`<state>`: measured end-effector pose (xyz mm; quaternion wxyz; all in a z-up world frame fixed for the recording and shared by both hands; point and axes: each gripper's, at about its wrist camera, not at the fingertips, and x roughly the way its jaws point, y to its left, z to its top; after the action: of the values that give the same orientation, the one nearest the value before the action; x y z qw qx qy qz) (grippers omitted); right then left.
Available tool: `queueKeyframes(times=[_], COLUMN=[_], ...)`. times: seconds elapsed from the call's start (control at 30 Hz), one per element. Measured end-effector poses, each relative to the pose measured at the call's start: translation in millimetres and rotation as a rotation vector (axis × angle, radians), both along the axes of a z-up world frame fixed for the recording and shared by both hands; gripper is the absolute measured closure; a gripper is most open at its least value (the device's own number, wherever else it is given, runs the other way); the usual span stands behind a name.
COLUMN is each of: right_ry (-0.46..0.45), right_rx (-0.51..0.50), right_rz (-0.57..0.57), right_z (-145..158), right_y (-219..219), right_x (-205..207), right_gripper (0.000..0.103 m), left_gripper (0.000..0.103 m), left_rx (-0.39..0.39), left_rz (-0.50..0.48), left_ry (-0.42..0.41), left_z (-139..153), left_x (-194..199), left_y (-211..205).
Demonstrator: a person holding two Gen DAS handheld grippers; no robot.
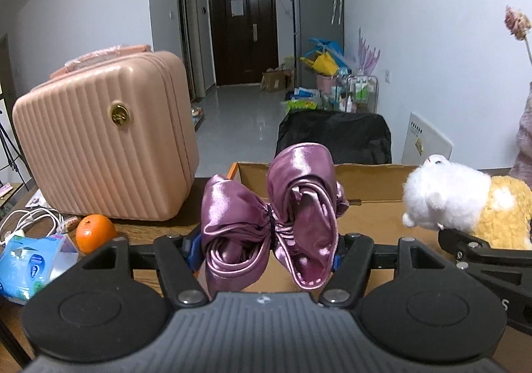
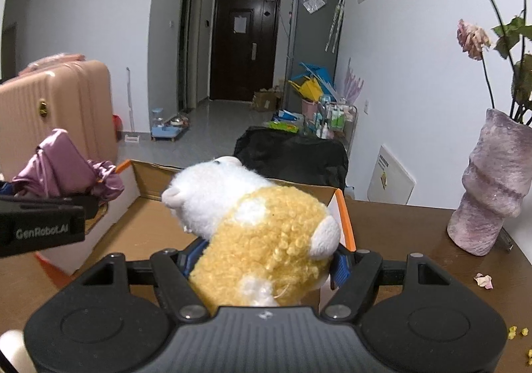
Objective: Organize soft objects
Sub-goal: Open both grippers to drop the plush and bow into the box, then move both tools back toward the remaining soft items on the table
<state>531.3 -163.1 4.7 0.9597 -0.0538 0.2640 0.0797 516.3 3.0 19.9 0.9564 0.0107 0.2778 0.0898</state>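
My left gripper [image 1: 266,250] is shut on a purple satin bow [image 1: 269,213] and holds it over the near left part of an open cardboard box [image 1: 372,173]. My right gripper [image 2: 264,260] is shut on a yellow and white plush toy [image 2: 252,223] and holds it above the box [image 2: 149,223], near its right wall. The plush toy also shows at the right of the left wrist view [image 1: 465,203]. The bow and the left gripper body show at the left of the right wrist view [image 2: 66,173].
A pink ribbed suitcase [image 1: 106,140] stands on the wooden table left of the box. An orange [image 1: 94,231], a blue tissue pack [image 1: 30,266] and white cables [image 1: 30,220] lie in front of it. A purple vase with dried flowers [image 2: 492,190] stands at right. A black chair [image 1: 332,136] is behind the table.
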Motion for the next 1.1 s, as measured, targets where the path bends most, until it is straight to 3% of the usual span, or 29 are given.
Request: queueKeyframes(times=[0.13,0.23,0.3,0.37,0.43,0.8,1.1], right_ry=[0.035,0.049,0.054,0.042,0.033,0.027,-0.009], right_rx=[-0.009,-0.026,-0.026,-0.024,-0.016,-0.002,0.015], right_rz=[-0.025,-0.045,-0.051,-0.055,-0.055,-0.023,0.0], right_z=[-8,-15,-19,-20,-19,-10,3], right_y=[4,7,6,5,6,-1,-10], right_x=[24,35,37,38,35,22,-16], right_gripper=[0.031,0.028,0.019,0.009,0.003,0.002,0.002], left_gripper=[0.034,0.024,0.021,0.008,0.002,0.0,0.0], left_rx=[-0.004,-0.002,-0.009,0.002,-0.002,-0.003,-0.013], left_rz=[0.013,0.02,0.023,0.019,0.032,0.024,0.002], left_ry=[0.031,0.047,0.049,0.037,0.025,-0.022,-0.06], left_z=[-8,-14,-16,-17,-16,-1,14], left_x=[15,22,24,23,21,4,-26], left_y=[-1,0,3,4,7,7,9])
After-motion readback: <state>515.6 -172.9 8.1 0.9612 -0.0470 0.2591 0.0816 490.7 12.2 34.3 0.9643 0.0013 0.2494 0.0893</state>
